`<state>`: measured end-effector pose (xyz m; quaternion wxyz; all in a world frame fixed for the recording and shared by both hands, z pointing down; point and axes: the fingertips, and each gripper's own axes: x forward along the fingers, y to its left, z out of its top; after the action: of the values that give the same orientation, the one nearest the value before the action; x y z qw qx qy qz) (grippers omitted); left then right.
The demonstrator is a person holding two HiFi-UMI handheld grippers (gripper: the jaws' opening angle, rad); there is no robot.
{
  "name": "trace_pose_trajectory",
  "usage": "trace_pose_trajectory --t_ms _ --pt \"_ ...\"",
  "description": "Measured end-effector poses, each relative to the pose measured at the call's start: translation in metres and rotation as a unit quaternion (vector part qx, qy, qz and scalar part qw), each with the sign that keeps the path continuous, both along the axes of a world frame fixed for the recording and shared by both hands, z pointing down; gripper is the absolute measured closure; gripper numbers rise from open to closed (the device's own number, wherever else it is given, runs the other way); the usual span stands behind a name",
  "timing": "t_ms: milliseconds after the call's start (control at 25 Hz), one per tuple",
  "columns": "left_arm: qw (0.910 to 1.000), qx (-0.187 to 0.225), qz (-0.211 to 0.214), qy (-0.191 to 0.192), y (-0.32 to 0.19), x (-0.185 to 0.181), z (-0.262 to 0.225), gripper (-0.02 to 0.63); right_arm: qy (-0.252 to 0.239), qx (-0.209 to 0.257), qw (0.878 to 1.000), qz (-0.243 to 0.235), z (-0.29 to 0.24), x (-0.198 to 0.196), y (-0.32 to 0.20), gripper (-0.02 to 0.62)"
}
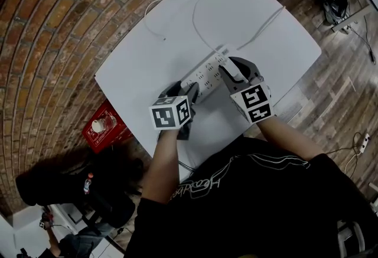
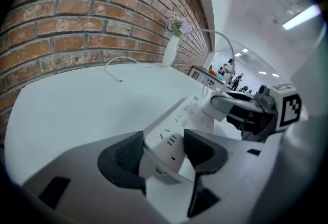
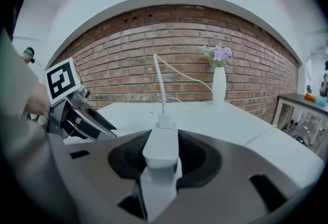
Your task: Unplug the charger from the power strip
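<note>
left gripper (image 2: 164, 148) clamps the long white plastic power strip (image 2: 177, 128), right gripper (image 3: 163, 159) the white block charger (image 3: 162, 146). white tabletop (image 1: 147, 44) lies open beyond; only head view shows the red box (image 1: 105, 127).

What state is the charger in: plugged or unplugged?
Plugged in, apparently: the charger sits flush on the power strip, right gripper shut on it.

White table (image 1: 177, 32) bears a power strip (image 1: 207, 77), a thin cable (image 2: 123, 58) and a vase (image 3: 219, 84)
</note>
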<state>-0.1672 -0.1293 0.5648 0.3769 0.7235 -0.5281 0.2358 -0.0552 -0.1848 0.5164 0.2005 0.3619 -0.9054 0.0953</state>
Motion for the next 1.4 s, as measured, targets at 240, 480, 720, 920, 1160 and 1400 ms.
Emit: trace_pose_trajectory --t_ms 240,480,720,920,1160,1400 --pt "1.0000 -0.001 0.002 0.000 -0.001 -0.001 0.001 0.359 0.002 -0.001 1.000 0.011 -0.001 0.000 -0.001 0.479" --pt "1.0000 -0.003 -0.004 -0.006 0.001 0.001 0.000 0.360 0.031 0.021 0.999 -0.006 -0.003 -0.002 0.003 0.477" --pt "1.0000 -0.001 -0.005 -0.007 0.001 0.001 0.000 0.360 -0.009 -0.022 1.000 -0.003 -0.002 0.002 -0.001 0.477" --pt "0.9999 -0.002 -0.006 -0.011 0.001 0.001 0.000 0.360 0.029 0.000 1.000 -0.005 -0.003 0.000 0.004 0.477" --pt "0.9999 -0.003 -0.004 -0.016 0.002 0.002 -0.002 0.362 0.005 -0.034 0.999 -0.001 -0.005 0.006 0.005 0.477" --pt "0.9997 -0.006 -0.007 -0.023 0.002 0.003 -0.003 0.365 0.023 0.011 0.999 -0.022 -0.021 -0.001 0.010 0.477"
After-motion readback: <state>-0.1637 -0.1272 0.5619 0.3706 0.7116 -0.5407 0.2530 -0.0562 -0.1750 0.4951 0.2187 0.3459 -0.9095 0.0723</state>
